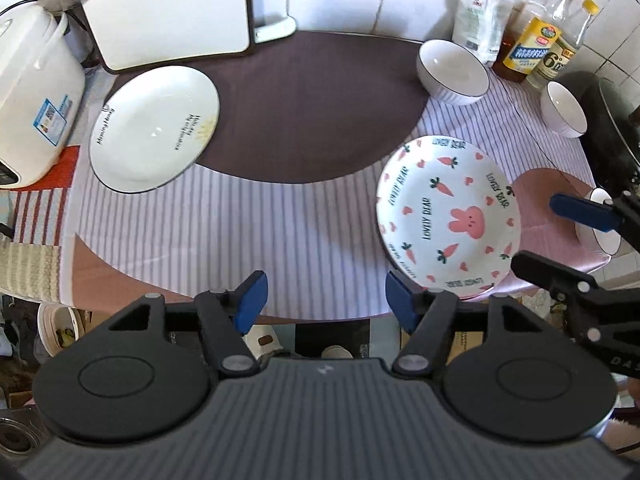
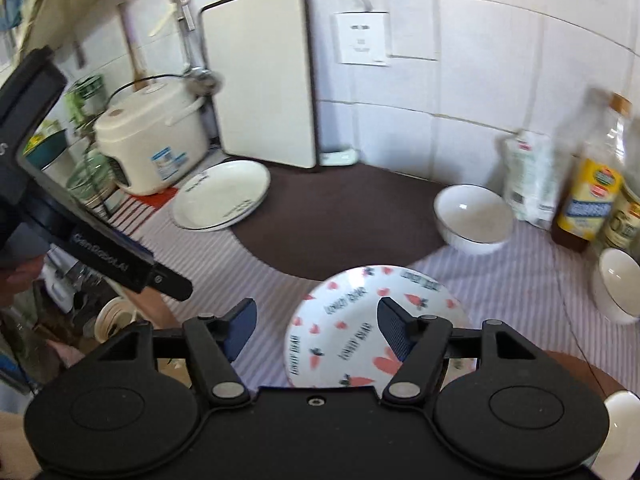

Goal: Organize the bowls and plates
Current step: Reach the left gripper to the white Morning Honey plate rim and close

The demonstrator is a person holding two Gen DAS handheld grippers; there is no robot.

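Observation:
A rabbit-and-carrot plate lies flat near the front right of the striped tablecloth. A plain white plate with black lettering sits at the back left. Two white bowls stand at the back right. A third bowl at the right edge is partly hidden. My left gripper is open over the table's front edge with nothing between its fingers. My right gripper is open above the rabbit plate, pads apart from it. In the left wrist view the right gripper hangs just right of the plate.
A white rice cooker and a leaning cutting board stand at the back left. A white bag and several bottles line the back right wall. A dark pan sits far right. The table's front edge is close.

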